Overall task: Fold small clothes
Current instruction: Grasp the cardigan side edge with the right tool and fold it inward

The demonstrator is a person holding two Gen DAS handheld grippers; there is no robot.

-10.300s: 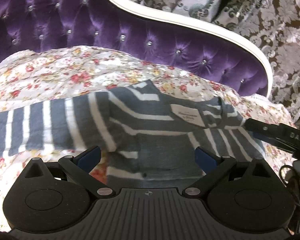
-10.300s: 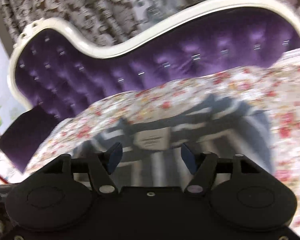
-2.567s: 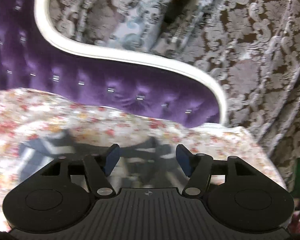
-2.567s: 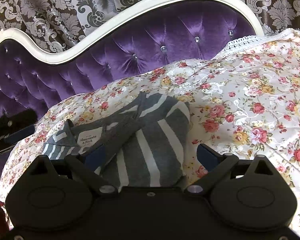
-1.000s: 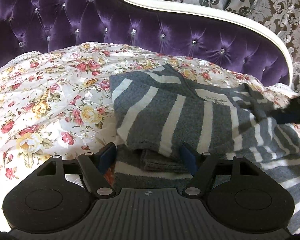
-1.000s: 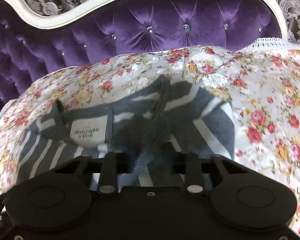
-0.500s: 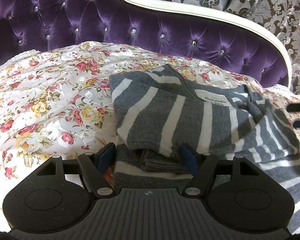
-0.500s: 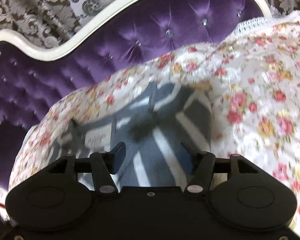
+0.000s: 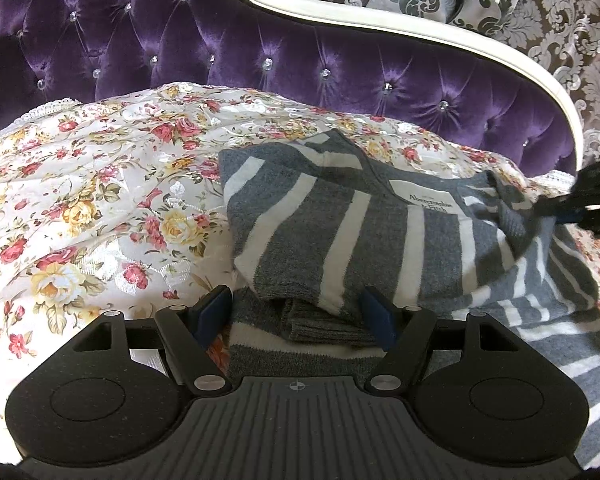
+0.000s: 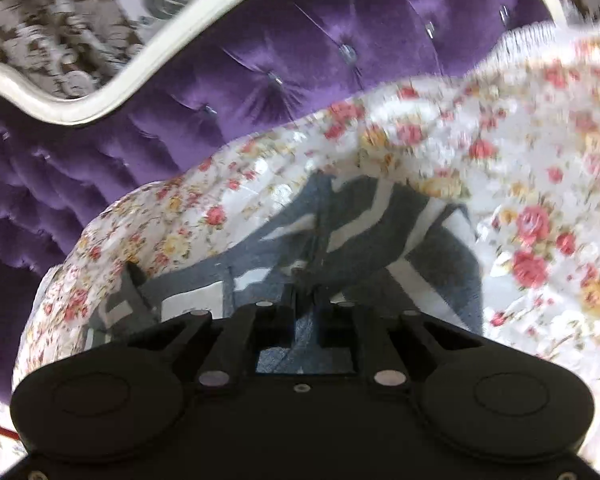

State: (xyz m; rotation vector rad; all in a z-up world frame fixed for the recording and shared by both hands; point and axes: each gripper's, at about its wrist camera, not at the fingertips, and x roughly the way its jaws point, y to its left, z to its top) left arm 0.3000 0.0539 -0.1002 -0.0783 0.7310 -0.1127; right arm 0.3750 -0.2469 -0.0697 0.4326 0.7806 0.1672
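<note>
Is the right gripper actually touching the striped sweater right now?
Touching. In the left wrist view the right gripper pinches a fold of the striped sweater near its collar and pulls it taut; the right wrist view shows its jaws shut on grey fabric.

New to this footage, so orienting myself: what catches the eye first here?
The tufted purple velvet sofa back fills the top. Below it, a grey-and-white striped knit sweater lies partly folded on a floral sheet, its right edge pinched by the right hand-held gripper.
</note>
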